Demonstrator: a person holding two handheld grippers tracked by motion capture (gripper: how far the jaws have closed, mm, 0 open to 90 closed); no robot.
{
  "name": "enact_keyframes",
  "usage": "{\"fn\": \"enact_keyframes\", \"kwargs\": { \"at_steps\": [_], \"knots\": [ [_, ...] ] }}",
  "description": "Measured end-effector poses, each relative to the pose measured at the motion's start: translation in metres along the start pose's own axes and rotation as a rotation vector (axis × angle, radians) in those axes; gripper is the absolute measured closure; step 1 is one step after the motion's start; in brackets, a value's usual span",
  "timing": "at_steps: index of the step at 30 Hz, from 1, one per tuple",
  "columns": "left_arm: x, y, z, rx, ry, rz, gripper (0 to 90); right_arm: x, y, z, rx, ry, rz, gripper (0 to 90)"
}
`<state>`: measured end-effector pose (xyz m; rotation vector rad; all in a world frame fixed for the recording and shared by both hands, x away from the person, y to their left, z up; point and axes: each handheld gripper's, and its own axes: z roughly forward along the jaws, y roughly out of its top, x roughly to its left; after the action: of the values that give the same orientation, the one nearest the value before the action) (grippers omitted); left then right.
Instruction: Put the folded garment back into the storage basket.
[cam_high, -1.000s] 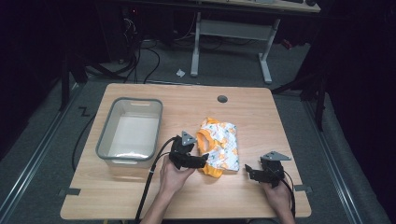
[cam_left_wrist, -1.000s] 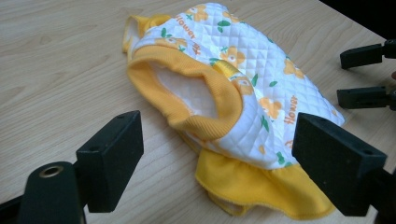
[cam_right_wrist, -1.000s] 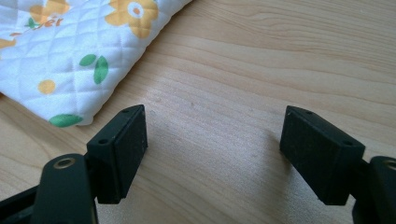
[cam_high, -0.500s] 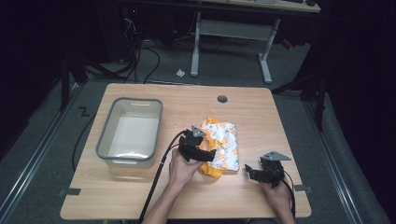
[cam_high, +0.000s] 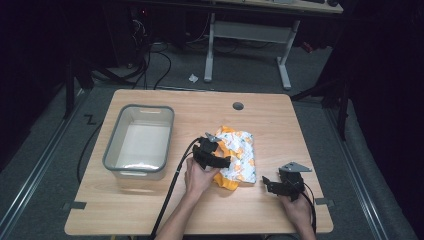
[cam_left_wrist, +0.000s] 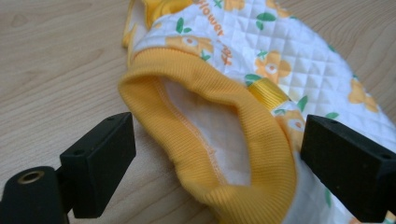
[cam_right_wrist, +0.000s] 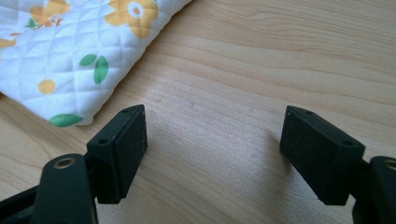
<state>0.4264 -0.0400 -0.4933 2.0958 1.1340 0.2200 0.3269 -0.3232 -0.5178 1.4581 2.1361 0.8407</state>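
My left gripper has its jaws spread wide around the yellow cuff of the quilted garment, which lies mid-bench just right of the grey tub; the jaws have just been opening, not pinching. My right gripper rests near the garment's corner, jaws released over bare bench.

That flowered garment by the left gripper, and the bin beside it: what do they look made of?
The garment looks like quilted white fabric, likely cotton: diamond stitching, matte, printed orange flowers. Its cuff looks like ribbed yellow knit, with fine ridges and a sewn seam. The bin seems moulded plastic: translucent pale walls, a grey rim, slight sheen.
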Motion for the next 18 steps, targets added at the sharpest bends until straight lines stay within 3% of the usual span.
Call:
{"fn": "enact_keyframes", "kwargs": {
  "at_steps": [9,18],
  "knots": [
    [-0.002,-0.004,0.012,0.017,0.015,0.030,14.0,0.000,0.000,0.000,0.000,0.000,0.000,23.5],
    [-0.002,-0.007,0.022,0.058,0.028,0.013,14.4,0.000,0.000,0.000,0.000,0.000,0.000,23.5]
  ]
}}
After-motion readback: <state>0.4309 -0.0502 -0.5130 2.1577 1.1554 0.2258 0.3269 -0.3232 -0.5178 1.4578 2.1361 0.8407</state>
